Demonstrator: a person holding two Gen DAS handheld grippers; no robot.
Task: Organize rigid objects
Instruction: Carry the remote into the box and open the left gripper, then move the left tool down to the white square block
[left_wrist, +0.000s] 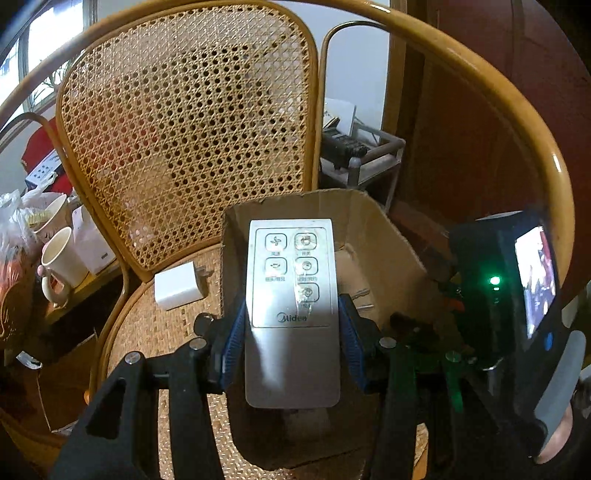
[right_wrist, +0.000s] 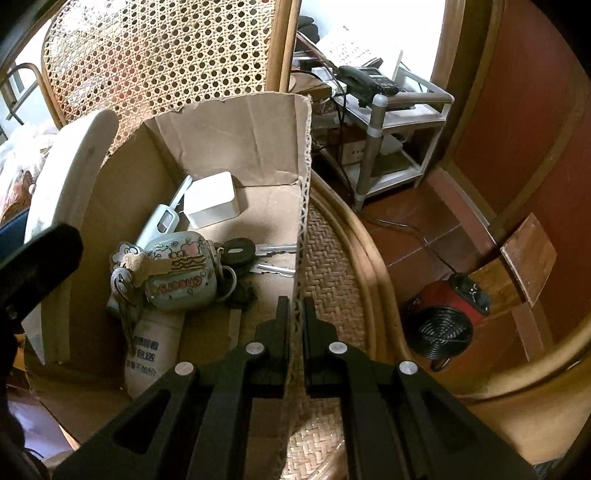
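My left gripper clamps a silver Midea remote; my right gripper pinches the cardboard box wall.

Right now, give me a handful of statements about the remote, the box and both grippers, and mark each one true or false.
1. The left gripper holds the silver remote. True.
2. The right gripper is shut on the cardboard box wall. True.
3. The box is empty. False: it holds keys, a small painted case and a white box, among other things.
4. The white charger lies inside the box. False: it lies on the chair seat beside the box.
5. The remote's buttons face the camera. True.
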